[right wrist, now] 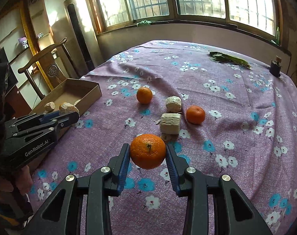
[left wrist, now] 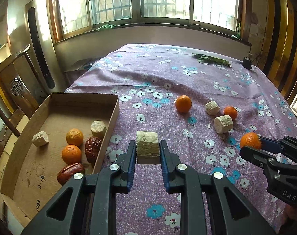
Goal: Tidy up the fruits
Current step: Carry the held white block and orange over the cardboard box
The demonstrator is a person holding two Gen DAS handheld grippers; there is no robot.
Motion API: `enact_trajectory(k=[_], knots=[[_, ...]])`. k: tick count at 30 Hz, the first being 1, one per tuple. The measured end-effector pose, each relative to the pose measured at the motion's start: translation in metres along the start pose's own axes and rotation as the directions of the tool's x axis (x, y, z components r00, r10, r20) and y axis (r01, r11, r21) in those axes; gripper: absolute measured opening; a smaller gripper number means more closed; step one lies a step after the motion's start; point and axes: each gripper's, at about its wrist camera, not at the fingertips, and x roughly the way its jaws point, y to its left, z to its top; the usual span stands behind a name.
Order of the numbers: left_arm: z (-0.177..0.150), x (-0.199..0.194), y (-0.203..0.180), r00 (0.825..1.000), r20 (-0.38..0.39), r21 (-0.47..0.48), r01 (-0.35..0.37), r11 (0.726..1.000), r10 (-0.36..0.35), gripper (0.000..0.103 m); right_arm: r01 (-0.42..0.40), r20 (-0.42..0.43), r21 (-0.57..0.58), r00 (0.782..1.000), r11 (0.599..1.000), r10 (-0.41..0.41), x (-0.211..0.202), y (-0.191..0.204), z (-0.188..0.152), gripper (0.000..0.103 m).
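Observation:
My left gripper [left wrist: 147, 147] is shut on a pale beige cylindrical chunk [left wrist: 147, 146], held above the cloth just right of the cardboard tray [left wrist: 109, 125]. The tray holds two oranges [left wrist: 74, 137], two red dates [left wrist: 92, 149] and two beige chunks [left wrist: 98, 128]. My right gripper [right wrist: 147, 152] is shut on an orange [right wrist: 147, 151], lifted above the cloth; it also shows in the left wrist view [left wrist: 250, 140]. Two more oranges [right wrist: 144, 95] [right wrist: 195, 114] and two beige chunks [right wrist: 170, 123] [right wrist: 173, 103] lie on the table.
The table wears a purple flowered cloth [right wrist: 236, 137]. Green leaves [right wrist: 228, 58] and a small dark object [right wrist: 275, 67] lie at the far right edge. A wooden chair [right wrist: 40, 62] and a tall standing unit [right wrist: 80, 33] stand left of the table, below the windows.

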Motion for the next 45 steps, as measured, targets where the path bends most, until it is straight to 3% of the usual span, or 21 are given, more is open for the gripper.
enact_trajectory(k=[22,45], knots=[[-0.006,-0.024,0.044,0.997,0.042,-0.051,-0.062,0.997,0.064,0.022,-0.074,-0.004,-0.105,0.997,0.992,0.074,0.003,0.063,0.014,0.040],[-0.017,-0.031,0.131,0.983,0.022,-0.171,-0.178,0.969,0.185,0.022,-0.175,-0.059,-0.256,0.985,0.951,0.165,0.039,0.147,0.039,0.040]])
